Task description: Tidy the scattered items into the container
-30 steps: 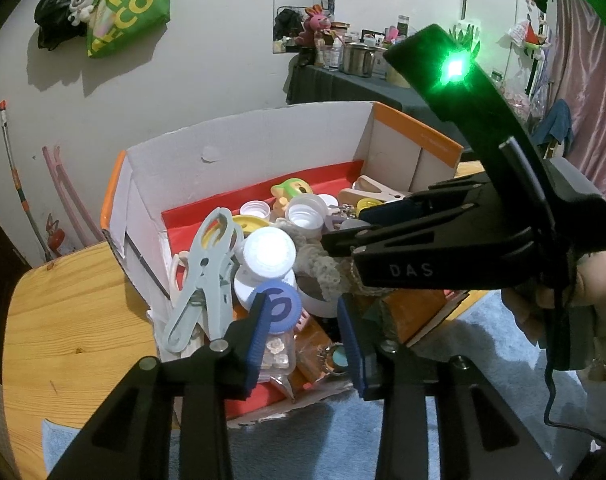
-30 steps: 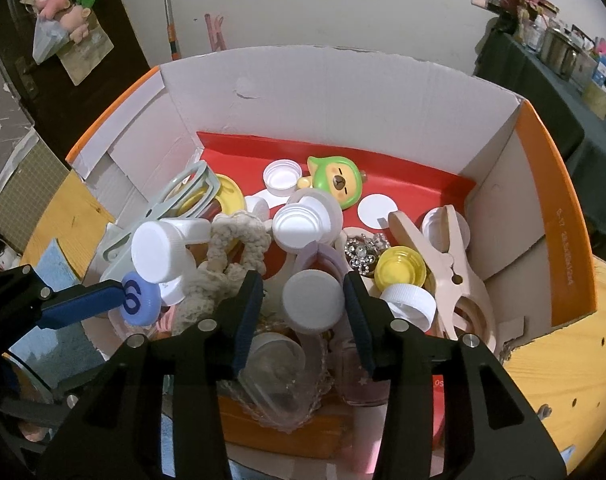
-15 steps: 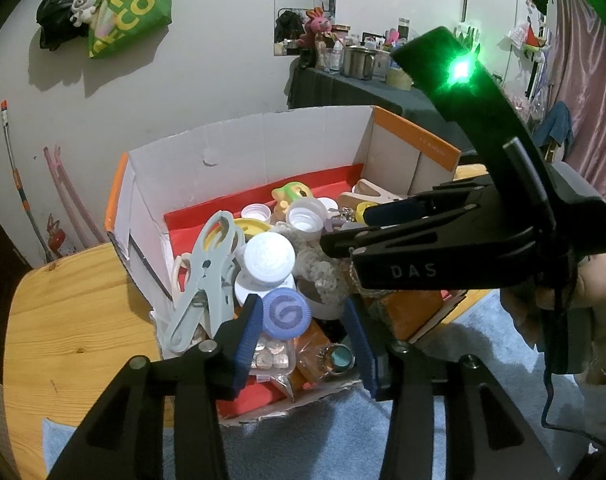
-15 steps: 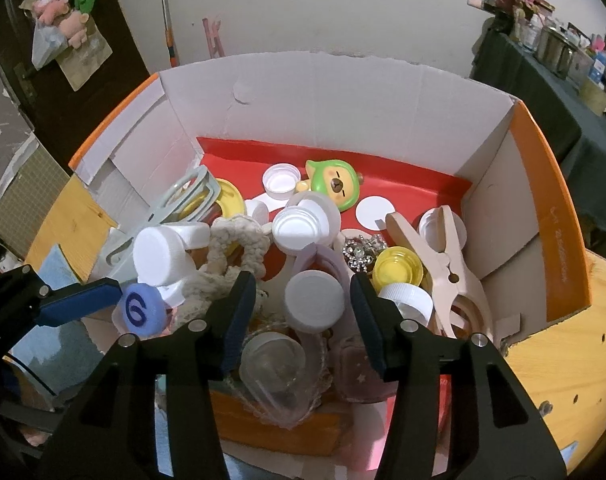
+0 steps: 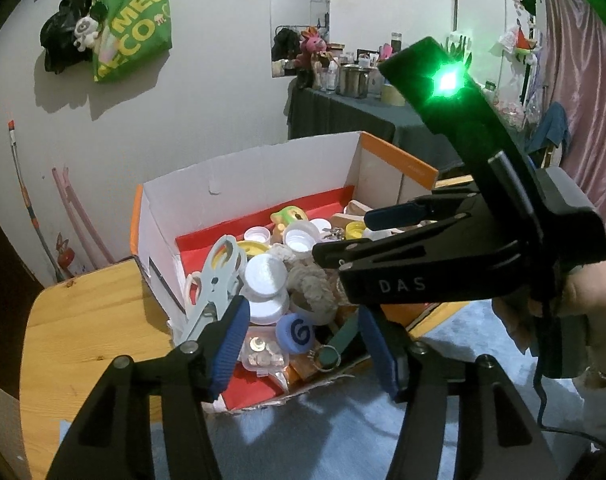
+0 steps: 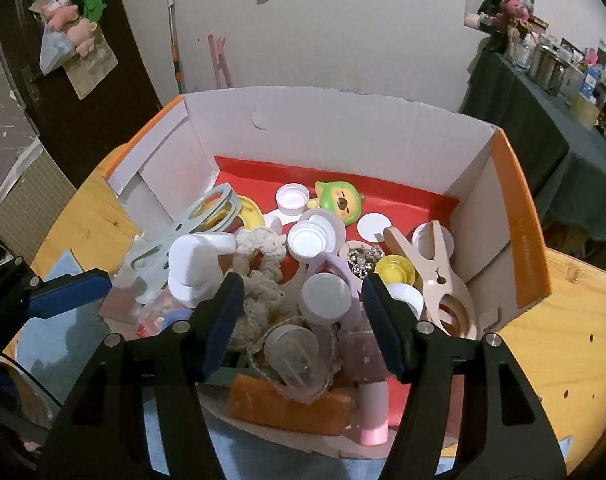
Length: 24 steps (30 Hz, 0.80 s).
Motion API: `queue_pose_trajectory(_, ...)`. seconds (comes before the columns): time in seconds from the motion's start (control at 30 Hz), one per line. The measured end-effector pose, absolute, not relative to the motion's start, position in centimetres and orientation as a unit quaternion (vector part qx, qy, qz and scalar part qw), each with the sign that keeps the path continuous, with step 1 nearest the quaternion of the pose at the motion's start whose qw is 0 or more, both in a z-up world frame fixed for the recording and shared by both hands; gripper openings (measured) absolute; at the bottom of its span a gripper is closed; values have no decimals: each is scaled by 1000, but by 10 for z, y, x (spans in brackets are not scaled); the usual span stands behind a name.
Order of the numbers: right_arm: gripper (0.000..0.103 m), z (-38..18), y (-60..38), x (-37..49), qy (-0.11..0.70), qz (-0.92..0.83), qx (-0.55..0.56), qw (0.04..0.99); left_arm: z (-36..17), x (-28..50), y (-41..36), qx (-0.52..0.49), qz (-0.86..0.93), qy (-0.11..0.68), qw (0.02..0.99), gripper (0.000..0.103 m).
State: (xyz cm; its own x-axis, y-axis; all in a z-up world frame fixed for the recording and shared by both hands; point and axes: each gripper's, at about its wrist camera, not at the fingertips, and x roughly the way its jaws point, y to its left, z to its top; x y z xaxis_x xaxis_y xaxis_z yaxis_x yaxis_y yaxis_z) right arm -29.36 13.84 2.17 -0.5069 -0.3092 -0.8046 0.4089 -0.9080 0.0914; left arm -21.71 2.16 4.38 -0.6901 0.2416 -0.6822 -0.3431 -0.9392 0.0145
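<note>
Both my tongs hang over the near edge of the cardboard box [image 6: 343, 120], which sits on the wooden table [image 5: 83, 320] and is heaped with small items. My left gripper [image 5: 299, 340] has just been spreading its jaws and holds nothing; the blue cap [image 5: 295, 331] lies loose between the pads on the pile at the box's near left corner. My right gripper [image 6: 301, 316] has likewise been widening and is empty, with a white cap [image 6: 324, 295] resting untouched between its pads, a rope toy [image 6: 263, 280] just left of it and a wooden peg [image 6: 435, 272] to the right.
</note>
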Motion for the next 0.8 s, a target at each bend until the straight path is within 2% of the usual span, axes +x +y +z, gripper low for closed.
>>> queue_pose_trajectory(0.33, 60, 29, 143, -285, 42, -871, 446, 204, 53, -202, 23, -351, 920, 73, 159, 63)
queue_pose_trajectory(0.53, 60, 47, 157, -265, 15, -880, 430, 200, 67, -184, 18, -343, 926, 53, 152, 87)
queue_pose_trajectory(0.6, 60, 54, 163, -253, 9, -885, 422, 198, 72, -173, 15, -336, 929, 48, 148, 92)
queue_pose_trajectory(0.7, 61, 66, 174, -230, 1, -894, 407, 190, 80, -156, 14, -324, 935, 52, 136, 94)
queue_pose_trajectory(0.77, 69, 72, 181, -214, -2, -901, 396, 179, 83, -142, 15, -315, 939, 59, 122, 100)
queue_pose_trajectory(0.8, 69, 74, 184, -207, -1, -904, 390, 175, 85, -137, 16, -309, 942, 61, 118, 102)
